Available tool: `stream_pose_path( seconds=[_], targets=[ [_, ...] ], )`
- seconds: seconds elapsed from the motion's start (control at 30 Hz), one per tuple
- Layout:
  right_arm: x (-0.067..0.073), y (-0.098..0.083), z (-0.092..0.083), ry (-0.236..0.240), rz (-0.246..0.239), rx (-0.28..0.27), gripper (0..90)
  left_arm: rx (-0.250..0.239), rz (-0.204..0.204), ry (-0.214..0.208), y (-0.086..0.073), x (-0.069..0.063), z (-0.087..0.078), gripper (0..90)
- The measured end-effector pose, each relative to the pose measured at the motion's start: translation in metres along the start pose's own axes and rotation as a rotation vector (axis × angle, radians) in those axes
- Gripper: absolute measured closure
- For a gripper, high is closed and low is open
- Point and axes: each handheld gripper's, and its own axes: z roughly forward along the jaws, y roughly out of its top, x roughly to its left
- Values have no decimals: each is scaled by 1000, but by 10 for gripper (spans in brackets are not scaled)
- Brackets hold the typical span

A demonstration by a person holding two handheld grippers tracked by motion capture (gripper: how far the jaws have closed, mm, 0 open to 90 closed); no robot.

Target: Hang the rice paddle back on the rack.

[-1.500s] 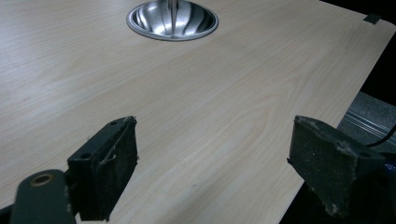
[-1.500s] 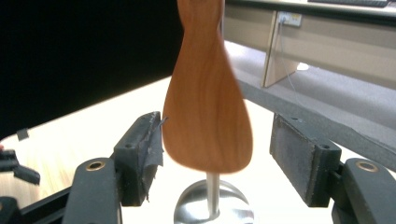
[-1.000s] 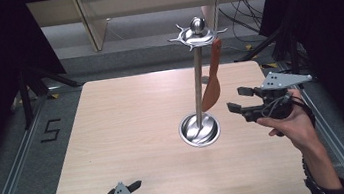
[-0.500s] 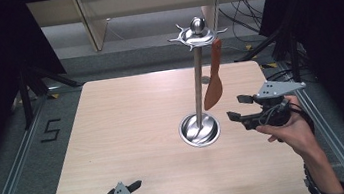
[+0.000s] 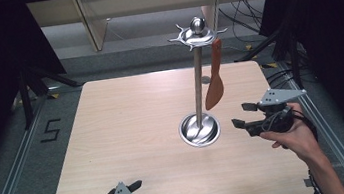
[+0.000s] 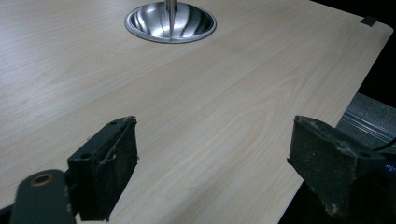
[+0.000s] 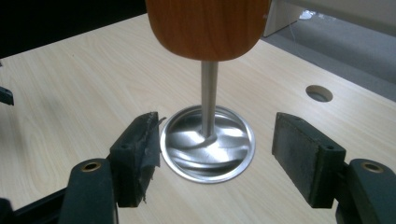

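The surface lies bare across its left and near parts, so passage there is unhindered. Toward the right, the way is blocked by the stand, its round base and the hanging spatula beside the pole.

Black cables on grey floor beyond wooden table.

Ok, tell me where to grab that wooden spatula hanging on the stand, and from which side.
Grip the wooden spatula on its broad blade, near the lower end, coming in level from the right with the right tongs, open and nearest. It hangs freely from the stand, blade down, so probably lift it off the hook afterwards.
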Motion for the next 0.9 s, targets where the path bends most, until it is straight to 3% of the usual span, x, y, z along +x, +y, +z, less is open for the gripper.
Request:
stream_pose_path(
  seconds=[0.03,0.07,0.1,0.13,0.2,0.23,0.3,0.33,0.47,0.57,0.6,0.63,0.67,0.7,0.77,0.87,0.9],
  targets=[
    [0,-1,1,-4,-2,-1,332,-10,-11,-3,0,-1,0,147],
    [0,-1,1,8,-8,13,332,0,7,-1,0,1,-1,147],
    [1,-1,3,3,-24,1,332,-22,-15,-2,0,0,0,147],
    [2,-1,2,10,-21,18,332,-21,15,-9,0,1,0,147],
    [3,-1,4,7,-26,21,332,4,35,-3,0,2,-1,148],
    [5,-2,4,11,-22,25,331,-7,0,-4,0,0,0,147],
    [5,-3,6,20,-46,31,331,-2,7,1,0,1,-1,147],
    [8,-4,6,18,-21,34,331,-3,4,-2,0,1,-1,147],
    [9,-6,10,20,-39,38,329,-18,-8,-6,0,0,0,147],
    [10,-8,11,28,-36,54,329,0,12,1,0,1,-1,147],
    [12,-8,12,26,-18,57,328,-5,6,-3,0,1,-1,147],
    [12,-9,13,33,-32,55,328,-19,-10,-2,-1,0,0,147],
    [11,-9,13,27,-47,61,328,-16,-6,-3,-1,0,0,147],
    [13,-10,13,40,-21,70,328,-16,-7,-4,-1,0,0,147],
    [14,-11,14,40,-20,75,328,-16,-8,-4,-1,0,0,147],
    [14,-12,15,36,-41,65,327,0,13,1,-1,1,-1,147],
    [16,-12,14,33,-23,69,327,1,13,2,-1,1,-1,147]
  ],
)
